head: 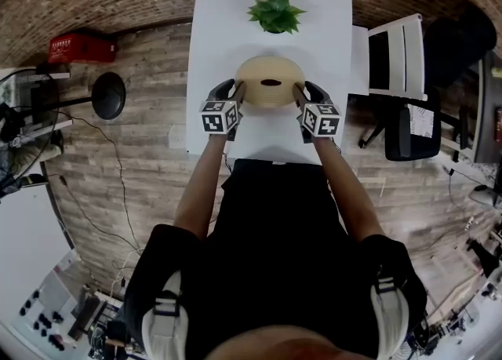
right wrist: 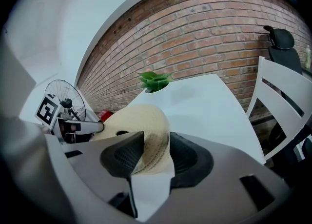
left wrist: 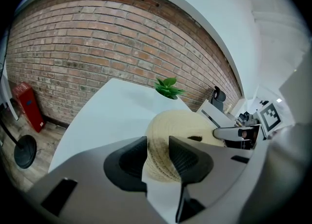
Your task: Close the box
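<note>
Straw-coloured and dome-shaped, one box (head: 257, 90) sits in the middle of one white table (head: 220, 5), near one green plant (head: 275, 10), its long side going left to right and its dark slot (head: 271, 82) facing up, while two grippers, the left gripper (head: 238, 93) and the right gripper (head: 299, 94), stand wide open with the box's edges between their jaws.

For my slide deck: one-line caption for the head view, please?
Left claw and right claw flank a round woven box on a white table, potted plant beyond.
</note>
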### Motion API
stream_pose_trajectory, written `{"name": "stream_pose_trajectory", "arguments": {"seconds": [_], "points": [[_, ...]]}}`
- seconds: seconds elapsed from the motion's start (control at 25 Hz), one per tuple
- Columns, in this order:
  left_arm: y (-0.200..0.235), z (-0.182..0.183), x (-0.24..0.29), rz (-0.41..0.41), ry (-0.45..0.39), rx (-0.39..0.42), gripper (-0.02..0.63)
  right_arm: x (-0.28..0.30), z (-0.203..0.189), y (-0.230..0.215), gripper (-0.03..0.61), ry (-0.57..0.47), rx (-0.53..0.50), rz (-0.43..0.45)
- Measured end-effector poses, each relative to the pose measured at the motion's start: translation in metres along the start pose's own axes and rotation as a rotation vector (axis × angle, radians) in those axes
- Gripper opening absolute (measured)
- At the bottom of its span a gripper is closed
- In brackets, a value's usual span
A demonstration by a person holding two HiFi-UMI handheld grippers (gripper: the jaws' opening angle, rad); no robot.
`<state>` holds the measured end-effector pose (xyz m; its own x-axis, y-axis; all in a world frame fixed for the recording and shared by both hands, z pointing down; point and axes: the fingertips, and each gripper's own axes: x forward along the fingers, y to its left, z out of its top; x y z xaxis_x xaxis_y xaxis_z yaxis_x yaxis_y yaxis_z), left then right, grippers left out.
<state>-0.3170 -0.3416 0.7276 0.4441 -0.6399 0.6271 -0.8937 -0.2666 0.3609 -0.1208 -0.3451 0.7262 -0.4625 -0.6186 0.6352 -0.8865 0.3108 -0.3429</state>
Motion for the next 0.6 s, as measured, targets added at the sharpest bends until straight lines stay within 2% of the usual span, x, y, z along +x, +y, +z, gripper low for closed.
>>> {"name": "stream_pose_trajectory", "arguments": {"seconds": [0.36,0.44,0.6], "points": [[-0.003,0.006,-0.013,0.017,-0.022,0.027,0.150,-0.013,0.008,-0.002,0.160,-0.020,-0.017,-0.020],[-0.005,0.010,-0.016,0.017,-0.037,0.047,0.149,-0.018,0.014,0.001,0.140,-0.033,-0.042,-0.014],[-0.014,0.020,-0.030,0.014,-0.075,0.092,0.111,-0.037,0.024,0.014,0.059,-0.056,-0.077,0.034]]}}
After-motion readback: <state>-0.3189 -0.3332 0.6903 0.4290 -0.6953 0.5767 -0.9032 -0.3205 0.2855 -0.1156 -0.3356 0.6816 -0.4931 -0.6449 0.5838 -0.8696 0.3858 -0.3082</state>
